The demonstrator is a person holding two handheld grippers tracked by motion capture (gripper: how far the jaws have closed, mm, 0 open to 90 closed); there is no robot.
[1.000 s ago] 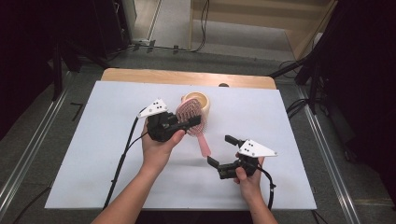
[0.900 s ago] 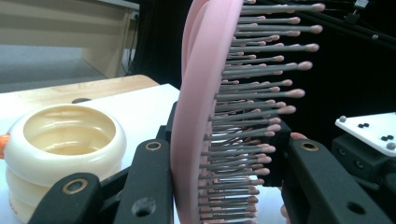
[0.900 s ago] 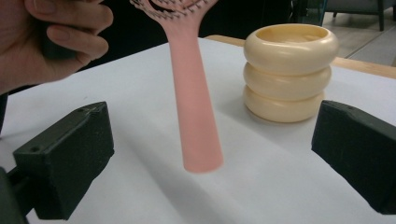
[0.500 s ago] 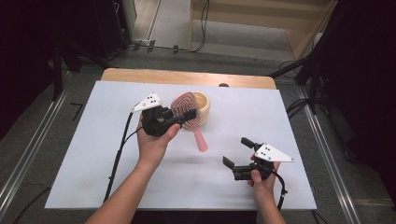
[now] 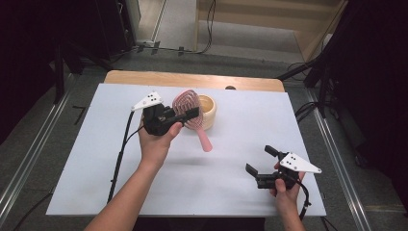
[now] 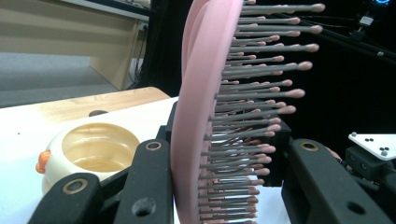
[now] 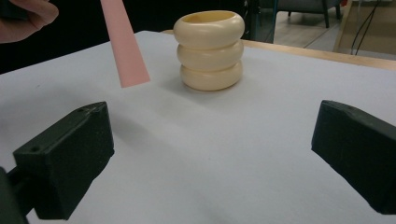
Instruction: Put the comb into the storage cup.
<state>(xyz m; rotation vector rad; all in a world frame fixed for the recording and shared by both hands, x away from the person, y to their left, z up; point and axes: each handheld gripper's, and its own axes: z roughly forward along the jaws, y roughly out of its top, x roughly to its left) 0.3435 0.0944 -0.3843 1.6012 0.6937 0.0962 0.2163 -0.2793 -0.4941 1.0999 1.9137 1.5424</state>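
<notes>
Clearly mid-carry: left gripper (image 5: 179, 117) clamped on the bristled head of the pink hairbrush (image 5: 186, 104), one jaw against the smooth back, the other against the bristle tips, as seen close up in the left gripper view (image 6: 212, 186). Held edge-on and off the white table (image 5: 96, 159), head toward 12 o'clock, handle hanging down toward 5 o'clock with its tip clear of the surface. Poised just at 9 o'clock of the cream ringed cup (image 5: 208, 110), probably so that the handle can be tipped down into its open mouth. Gripped by the head rather than the handle, likely for that reason: leaves the handle free to enter first.

Right gripper (image 5: 262, 164) parked well apart at 4 o'clock of the cup, jaws spread wide with nothing between them, facing the cup (image 7: 209, 49) and the dangling handle (image 7: 123, 46), perhaps ready to steady the cup.
</notes>
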